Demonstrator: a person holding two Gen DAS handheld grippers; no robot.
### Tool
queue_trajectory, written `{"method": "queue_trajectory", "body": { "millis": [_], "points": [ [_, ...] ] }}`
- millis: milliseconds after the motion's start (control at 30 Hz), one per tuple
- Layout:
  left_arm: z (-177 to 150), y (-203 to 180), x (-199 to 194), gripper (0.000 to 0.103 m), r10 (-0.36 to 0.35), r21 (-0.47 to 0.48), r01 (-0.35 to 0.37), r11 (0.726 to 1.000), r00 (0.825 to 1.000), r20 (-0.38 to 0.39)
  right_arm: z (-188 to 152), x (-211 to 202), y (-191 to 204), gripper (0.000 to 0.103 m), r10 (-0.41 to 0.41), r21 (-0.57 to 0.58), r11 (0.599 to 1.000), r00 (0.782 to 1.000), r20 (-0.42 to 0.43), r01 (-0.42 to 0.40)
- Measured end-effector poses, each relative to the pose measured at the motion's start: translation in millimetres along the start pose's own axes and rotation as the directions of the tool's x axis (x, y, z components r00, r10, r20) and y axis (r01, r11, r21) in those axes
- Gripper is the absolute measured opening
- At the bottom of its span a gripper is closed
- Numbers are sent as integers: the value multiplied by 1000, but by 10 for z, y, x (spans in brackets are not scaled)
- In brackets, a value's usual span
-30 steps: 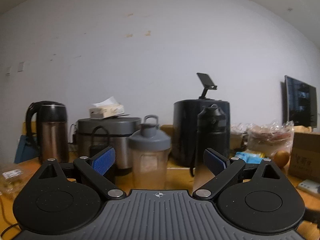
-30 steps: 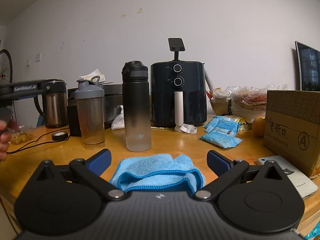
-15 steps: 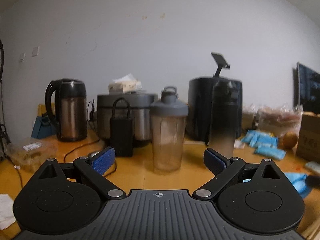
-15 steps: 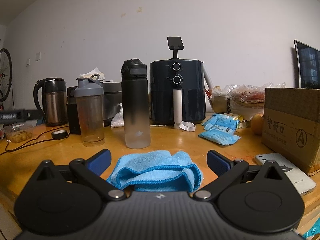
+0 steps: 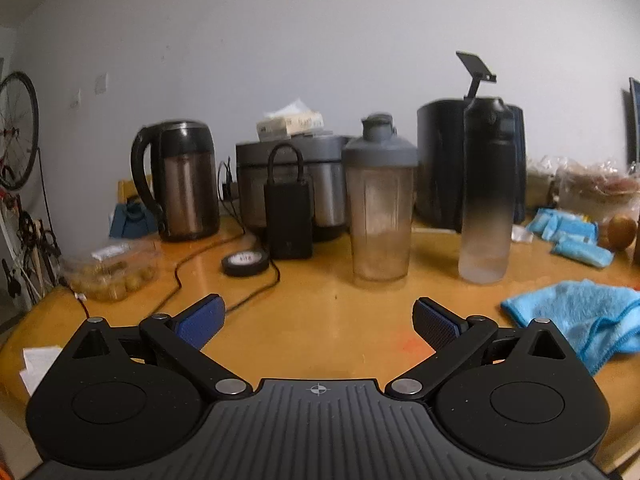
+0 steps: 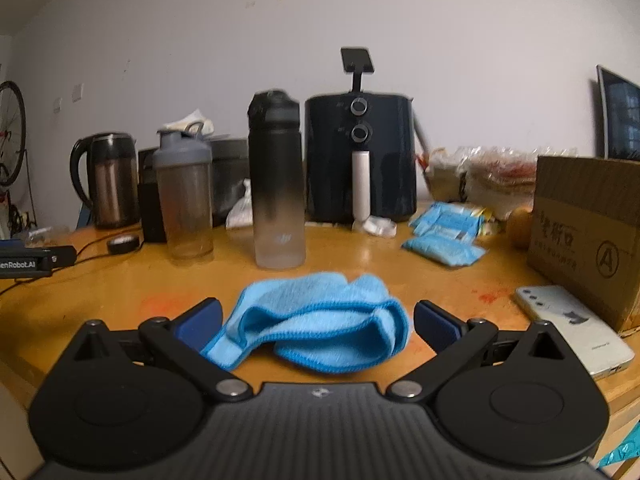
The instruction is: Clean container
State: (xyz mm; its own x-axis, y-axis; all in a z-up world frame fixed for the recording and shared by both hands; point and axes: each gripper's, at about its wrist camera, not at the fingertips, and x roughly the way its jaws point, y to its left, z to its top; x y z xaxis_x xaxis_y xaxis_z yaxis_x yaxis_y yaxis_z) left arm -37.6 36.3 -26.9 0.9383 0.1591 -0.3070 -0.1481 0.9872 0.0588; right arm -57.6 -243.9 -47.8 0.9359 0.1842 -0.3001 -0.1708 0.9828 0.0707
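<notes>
Your left gripper (image 5: 318, 322) is opening, nothing between its jaws; the shaker bottle (image 5: 379, 200) stands ahead on the table (image 5: 320, 320). Likely light, smooth plastic: grasp mid-body. Your right gripper (image 6: 318, 322) gapes around the soft blue cloth (image 6: 316, 320).

A glossy wooden desk (image 5: 320, 320), a fluffy blue cloth (image 6: 320, 320), a clear plastic shaker (image 5: 379, 216), a frosted matt bottle (image 5: 486, 216) and a shiny metal kettle (image 5: 184, 184) are seen.

Plain white wall (image 5: 280, 40) behind a glossy wooden table (image 5: 320, 300), bicycle wheel (image 5: 16, 132) at left.
</notes>
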Motion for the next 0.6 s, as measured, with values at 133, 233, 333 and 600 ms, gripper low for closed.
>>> {"method": "queue_trajectory", "body": {
  "millis": [133,233,333,600],
  "points": [
    [-35,12,23,103,-20,-14,19,1000,998,-52,-34,49,14,103,0,-8,1000,999,-47,0],
    [-68,14,40,103,-20,-19,19,1000,997,-80,-67,101,23,103,-11,-17,1000,996,-83,9],
    [-90,22,73,103,-21,-33,17,999,993,-118,-102,157,27,103,-20,-20,1000,992,-121,17],
    [-159,38,183,103,-32,-45,23,999,975,-220,-187,256,18,103,-60,-36,998,979,-193,54]
  ]
}}
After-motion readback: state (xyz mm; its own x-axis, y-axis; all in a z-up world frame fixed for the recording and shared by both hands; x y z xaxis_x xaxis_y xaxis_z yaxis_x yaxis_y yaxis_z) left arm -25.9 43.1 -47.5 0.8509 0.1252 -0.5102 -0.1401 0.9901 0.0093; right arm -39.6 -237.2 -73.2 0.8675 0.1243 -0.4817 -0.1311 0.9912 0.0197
